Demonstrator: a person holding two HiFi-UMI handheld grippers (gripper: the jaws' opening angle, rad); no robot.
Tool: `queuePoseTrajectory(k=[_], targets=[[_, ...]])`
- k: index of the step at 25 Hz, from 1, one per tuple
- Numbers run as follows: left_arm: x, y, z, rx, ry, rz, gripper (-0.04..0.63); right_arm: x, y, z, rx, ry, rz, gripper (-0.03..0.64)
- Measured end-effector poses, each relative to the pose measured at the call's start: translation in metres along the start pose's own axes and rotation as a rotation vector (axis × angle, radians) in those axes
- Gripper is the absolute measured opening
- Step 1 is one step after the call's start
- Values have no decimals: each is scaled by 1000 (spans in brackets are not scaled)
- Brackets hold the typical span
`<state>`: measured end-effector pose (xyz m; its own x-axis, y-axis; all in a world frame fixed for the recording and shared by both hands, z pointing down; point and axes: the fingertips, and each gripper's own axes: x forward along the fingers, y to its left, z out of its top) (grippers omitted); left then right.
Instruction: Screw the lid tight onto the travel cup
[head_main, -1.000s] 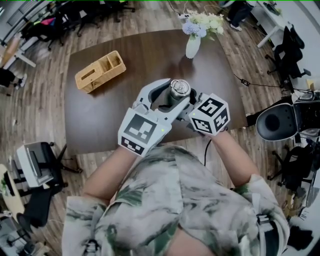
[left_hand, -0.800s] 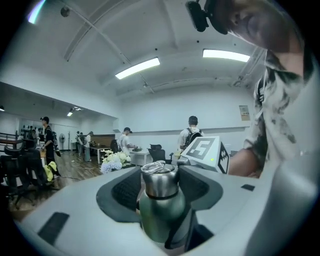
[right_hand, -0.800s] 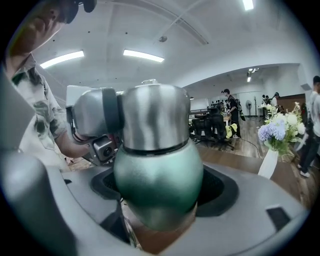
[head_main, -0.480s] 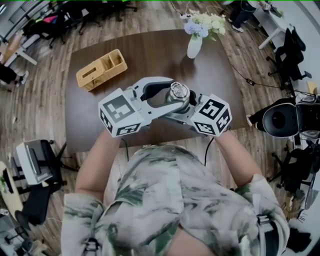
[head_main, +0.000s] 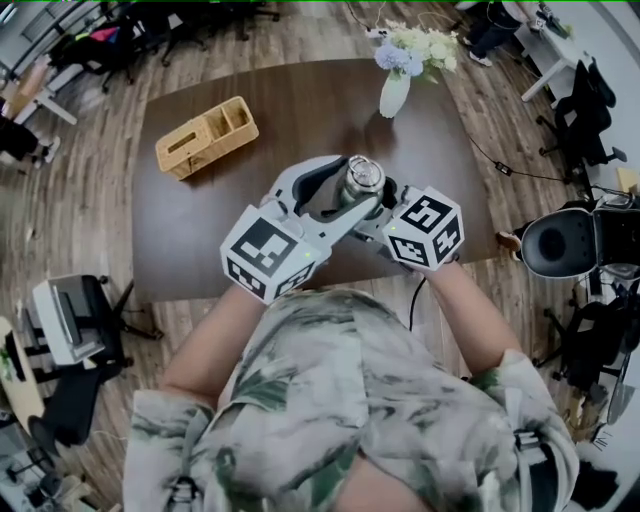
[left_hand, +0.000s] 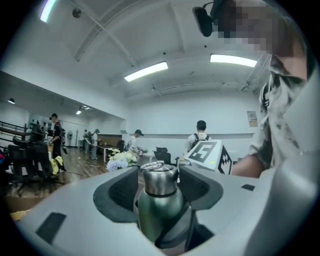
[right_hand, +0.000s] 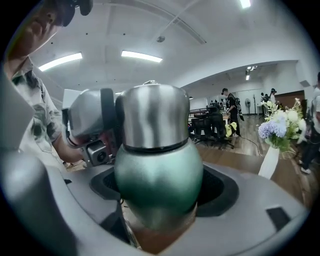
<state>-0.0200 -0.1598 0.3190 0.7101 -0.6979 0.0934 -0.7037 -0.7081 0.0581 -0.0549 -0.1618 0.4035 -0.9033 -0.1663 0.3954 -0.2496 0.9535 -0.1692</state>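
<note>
Both grippers hold the green travel cup in the air above the brown table. Its steel lid faces up at me. In the left gripper view the lid stands upright between the jaws of my left gripper, which looks shut on it, above the green body. The right gripper view has the cup's body wedged low between the jaws of my right gripper, which is shut on it. From above, the left gripper comes in from the lower left. The right gripper is mostly hidden behind its marker cube.
A wicker basket lies on the table's far left. A white vase with flowers stands at the far side. Office chairs stand around the table. People stand in the room's background.
My left gripper twisted about the lid: its marker cube swung out to the left, then came back down to the right. The right gripper and the cup stayed almost still.
</note>
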Motion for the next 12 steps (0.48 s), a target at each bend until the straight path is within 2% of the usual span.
queuePoseTrajectory(k=[6,10,12], targets=[[5,5,-1,-33,18,172,254,5,-5,0,-17,10,-39,403],[7,7,-5,-29,28,230,253,10,-3,-2,-27,21,-56,403],[6,6,-6,-17,28,229,256,10,-3,-3,-29,24,-57,403]])
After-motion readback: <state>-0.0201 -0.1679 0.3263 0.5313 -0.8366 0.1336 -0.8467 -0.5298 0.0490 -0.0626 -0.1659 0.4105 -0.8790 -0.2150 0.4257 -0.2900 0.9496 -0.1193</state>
